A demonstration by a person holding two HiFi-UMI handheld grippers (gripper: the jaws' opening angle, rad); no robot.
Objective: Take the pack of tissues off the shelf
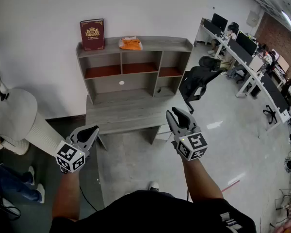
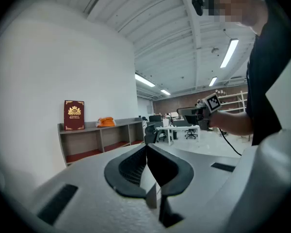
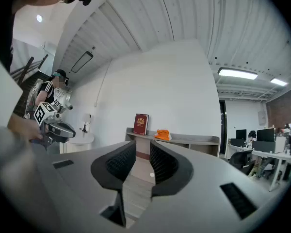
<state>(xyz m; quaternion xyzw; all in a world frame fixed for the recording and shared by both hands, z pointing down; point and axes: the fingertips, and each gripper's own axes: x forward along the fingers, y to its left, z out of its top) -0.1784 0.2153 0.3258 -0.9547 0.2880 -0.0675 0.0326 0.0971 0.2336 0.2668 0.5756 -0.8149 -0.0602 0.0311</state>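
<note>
orange pack of tissues (image 1: 131, 43) on shelf (image 1: 136, 53) top, beside red book (image 1: 92, 34), left gripper (image 1: 90, 132) fingers together, right gripper (image 1: 177, 112) fingers narrowly apart, empty, both short of bench (image 1: 126, 114) edge, open floor (image 1: 218, 144) right

Open-plan office with a white wall (image 1: 39, 4) and a pale glossy floor (image 1: 218, 144).
A grey shelf unit (image 1: 136, 45) stands against the wall, with a black office chair (image 1: 196, 79) just beside its right end. Rows of desks (image 1: 252, 64) run toward a brick wall (image 1: 276, 33) under a ribbed ceiling (image 2: 169, 38) with strip lights (image 2: 229, 53).
</note>
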